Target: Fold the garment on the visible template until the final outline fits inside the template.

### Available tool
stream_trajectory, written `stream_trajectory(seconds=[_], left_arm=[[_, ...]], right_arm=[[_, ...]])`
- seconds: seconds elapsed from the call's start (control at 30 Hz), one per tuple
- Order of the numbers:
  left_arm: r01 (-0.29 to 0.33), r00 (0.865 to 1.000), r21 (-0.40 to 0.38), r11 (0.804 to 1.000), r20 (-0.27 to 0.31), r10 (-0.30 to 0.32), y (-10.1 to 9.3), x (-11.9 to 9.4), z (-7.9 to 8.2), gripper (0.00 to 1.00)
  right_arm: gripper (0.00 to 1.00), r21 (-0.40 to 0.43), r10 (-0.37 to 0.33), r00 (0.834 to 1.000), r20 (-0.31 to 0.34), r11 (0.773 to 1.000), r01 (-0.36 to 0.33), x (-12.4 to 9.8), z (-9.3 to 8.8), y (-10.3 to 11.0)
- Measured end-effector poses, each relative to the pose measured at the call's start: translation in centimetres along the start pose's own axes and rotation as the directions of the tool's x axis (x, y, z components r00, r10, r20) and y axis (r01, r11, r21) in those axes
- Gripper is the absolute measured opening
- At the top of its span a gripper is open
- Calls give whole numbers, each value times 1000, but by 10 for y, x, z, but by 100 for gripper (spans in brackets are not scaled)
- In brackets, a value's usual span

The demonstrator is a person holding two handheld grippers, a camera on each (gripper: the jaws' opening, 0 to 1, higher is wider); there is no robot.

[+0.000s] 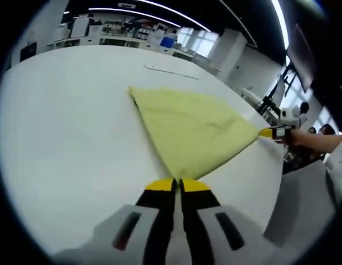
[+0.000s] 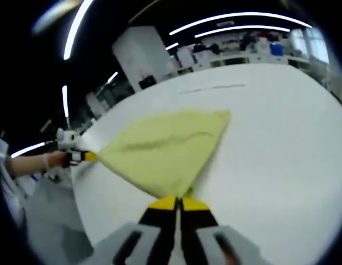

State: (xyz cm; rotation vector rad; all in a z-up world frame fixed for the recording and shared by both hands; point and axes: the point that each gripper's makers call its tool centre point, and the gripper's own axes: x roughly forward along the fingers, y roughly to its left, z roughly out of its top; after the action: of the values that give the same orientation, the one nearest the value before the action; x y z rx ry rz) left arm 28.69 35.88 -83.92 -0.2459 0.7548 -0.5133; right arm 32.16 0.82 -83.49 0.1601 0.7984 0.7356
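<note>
A pale yellow garment [image 1: 190, 130] lies on the white table [image 1: 66, 138], pulled out between two corners. My left gripper [image 1: 178, 183] is shut on its near corner, yellow tips pressed together. In that view the right gripper [image 1: 268, 132] pinches the far right corner, a hand behind it. In the right gripper view the same garment [image 2: 163, 149] spreads from my right gripper [image 2: 178, 201], shut on its near corner, across to the left gripper [image 2: 85, 157] at the left edge. A thin dark template line [image 1: 171, 72] is marked on the table beyond the garment, and this template line [image 2: 212, 88] is faint here.
The table's edge [image 1: 265, 182] runs close on the right, with grey floor below. A person's hand and sleeve [image 1: 320, 144] show past that edge. Shelves, benches and ceiling lights fill the room behind the table.
</note>
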Motion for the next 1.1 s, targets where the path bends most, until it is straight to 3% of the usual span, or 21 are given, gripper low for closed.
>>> stream_trajectory(seconds=[0.5, 0.83, 0.93, 1.1], left_arm=[[22, 1000, -53, 998, 0, -22, -12, -22, -31, 0], [14, 1000, -55, 998, -13, -15, -15, -25, -34, 1], [6, 1000, -42, 999, -11, -7, -17, -29, -32, 8], [-6, 998, 2, 1000, 60, 6, -23, -37, -12, 35]], right_arm=[[0, 67, 20, 1000, -5, 998, -20, -19, -30, 13], [0, 54, 11, 1000, 9, 998, -11, -23, -33, 17], [2, 30, 5, 1000, 23, 1000, -5, -31, -29, 15], [28, -14, -32, 996, 79, 999, 34, -51, -16, 13]])
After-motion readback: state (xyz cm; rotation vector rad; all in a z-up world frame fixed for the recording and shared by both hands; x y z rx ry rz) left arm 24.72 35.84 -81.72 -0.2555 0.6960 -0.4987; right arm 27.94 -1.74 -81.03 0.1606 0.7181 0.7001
